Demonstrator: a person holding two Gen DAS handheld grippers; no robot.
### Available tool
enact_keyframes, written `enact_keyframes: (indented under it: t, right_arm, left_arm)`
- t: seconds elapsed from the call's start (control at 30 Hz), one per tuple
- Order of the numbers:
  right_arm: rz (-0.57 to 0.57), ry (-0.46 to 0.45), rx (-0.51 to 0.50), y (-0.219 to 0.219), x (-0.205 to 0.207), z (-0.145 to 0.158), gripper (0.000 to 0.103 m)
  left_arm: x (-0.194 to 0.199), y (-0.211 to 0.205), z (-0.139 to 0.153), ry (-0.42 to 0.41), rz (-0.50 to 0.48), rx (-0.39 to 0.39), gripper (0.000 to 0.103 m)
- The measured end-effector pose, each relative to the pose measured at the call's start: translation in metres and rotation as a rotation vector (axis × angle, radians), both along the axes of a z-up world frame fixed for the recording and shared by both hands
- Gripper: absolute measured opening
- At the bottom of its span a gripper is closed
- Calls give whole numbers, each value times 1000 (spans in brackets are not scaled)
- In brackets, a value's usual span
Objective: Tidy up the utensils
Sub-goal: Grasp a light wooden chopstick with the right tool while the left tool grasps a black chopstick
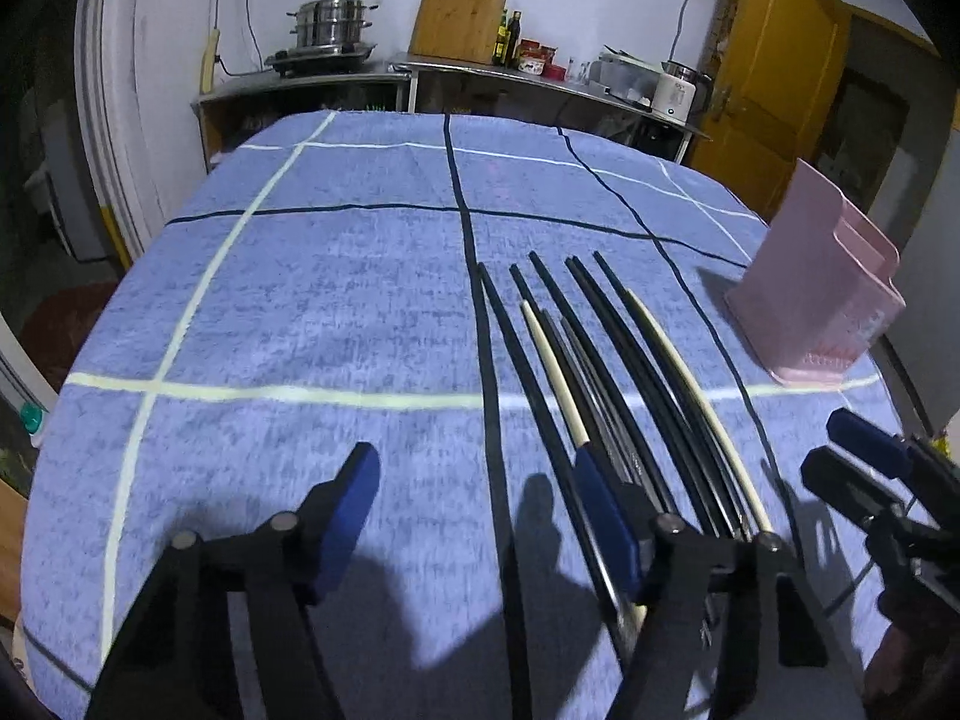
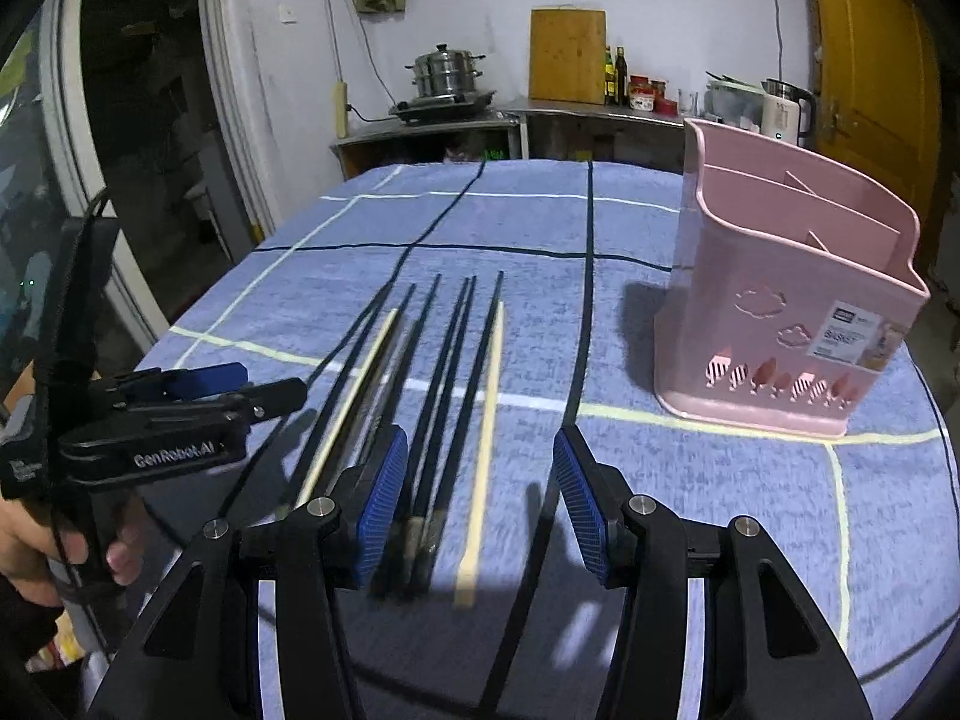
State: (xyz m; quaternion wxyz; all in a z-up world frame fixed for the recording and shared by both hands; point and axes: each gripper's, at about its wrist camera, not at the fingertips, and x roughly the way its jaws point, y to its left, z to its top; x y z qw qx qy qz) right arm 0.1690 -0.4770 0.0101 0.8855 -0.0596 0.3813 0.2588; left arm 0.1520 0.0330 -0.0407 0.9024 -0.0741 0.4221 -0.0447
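Several chopsticks, mostly black [image 1: 576, 354] with two cream ones [image 1: 690, 384], lie side by side on the blue checked cloth; they also show in the right wrist view [image 2: 444, 384]. A pink divided utensil holder [image 2: 786, 312] stands upright to their right, also seen in the left wrist view [image 1: 822, 294]. My left gripper [image 1: 480, 516] is open, low over the cloth, its right finger over the near ends of the leftmost chopsticks. My right gripper [image 2: 480, 498] is open, its jaws on either side of the near ends of the right-hand chopsticks. Neither holds anything.
The table [image 1: 300, 300] is covered by the blue cloth with white and dark lines. A steel counter [image 2: 540, 120] stands behind with a steamer pot [image 2: 447, 72], a cutting board [image 2: 567, 57], bottles and a kettle. A yellow door [image 2: 870, 60] is at the right.
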Motion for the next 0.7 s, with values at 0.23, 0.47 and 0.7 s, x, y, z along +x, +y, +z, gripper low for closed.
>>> enact_keyframes:
  t: [0.23, 0.47, 0.7]
  right_arm:
    - [13, 39, -26, 11, 25, -11, 36]
    - [25, 55, -31, 22, 45, -18, 35]
    - [11, 82, -66, 24, 58, -26, 33]
  left_arm:
    - [28, 1, -4, 34, -6, -17, 50]
    - [47, -4, -6, 50, -15, 2, 44]
    - [55, -10, -7, 43, -27, 61, 42]
